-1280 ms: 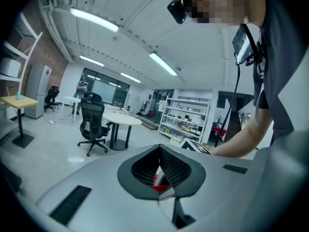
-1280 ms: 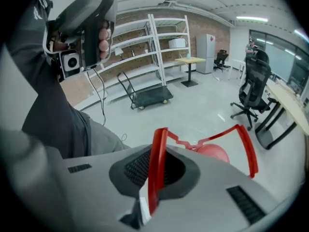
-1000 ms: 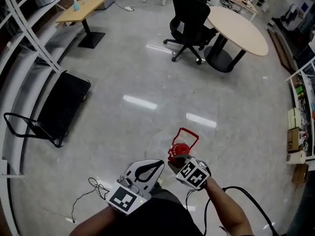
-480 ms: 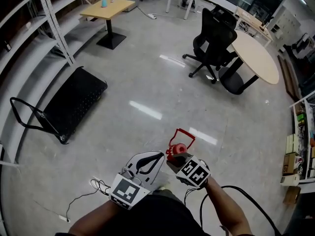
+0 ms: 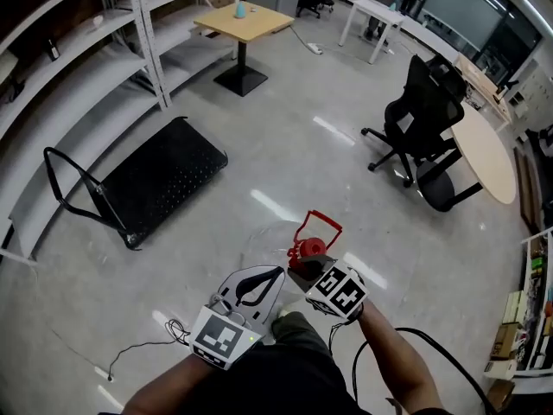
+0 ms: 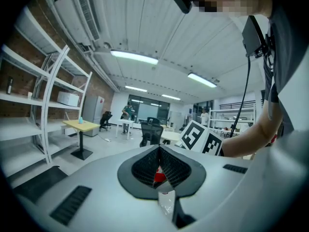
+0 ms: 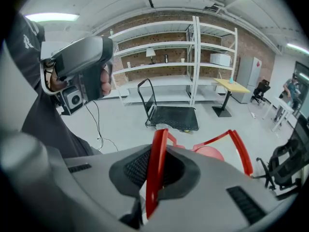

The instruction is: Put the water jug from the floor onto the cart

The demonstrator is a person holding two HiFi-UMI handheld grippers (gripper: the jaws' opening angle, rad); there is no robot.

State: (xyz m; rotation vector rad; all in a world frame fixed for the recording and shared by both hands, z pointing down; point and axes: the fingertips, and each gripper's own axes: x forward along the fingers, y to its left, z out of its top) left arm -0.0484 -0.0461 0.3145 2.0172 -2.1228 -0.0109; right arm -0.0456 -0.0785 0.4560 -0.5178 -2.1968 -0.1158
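The water jug hangs off the floor by its red handle [image 5: 318, 226], its red cap [image 5: 304, 251] below the handle; the clear body barely shows. My right gripper [image 5: 308, 271] is shut on that handle, and in the right gripper view the red handle [image 7: 155, 168] runs between the pads. My left gripper [image 5: 257, 285] is shut with nothing in it, just left of the jug; its pads meet in the left gripper view [image 6: 159, 170]. The black flat cart [image 5: 164, 180] with its folding push bar stands on the floor ahead to the left, and the right gripper view also shows the cart [image 7: 171, 116].
White shelving [image 5: 78, 67] lines the left wall behind the cart. A small yellow table [image 5: 245, 22] stands farther back, a black office chair [image 5: 422, 119] and a round table [image 5: 484, 156] to the right. A thin cable [image 5: 143, 344] lies on the floor near my left side.
I have walked toward the cart with the jug hanging from the right gripper; the cart now appears larger and nearer the middle. Both grippers kept their grip states.
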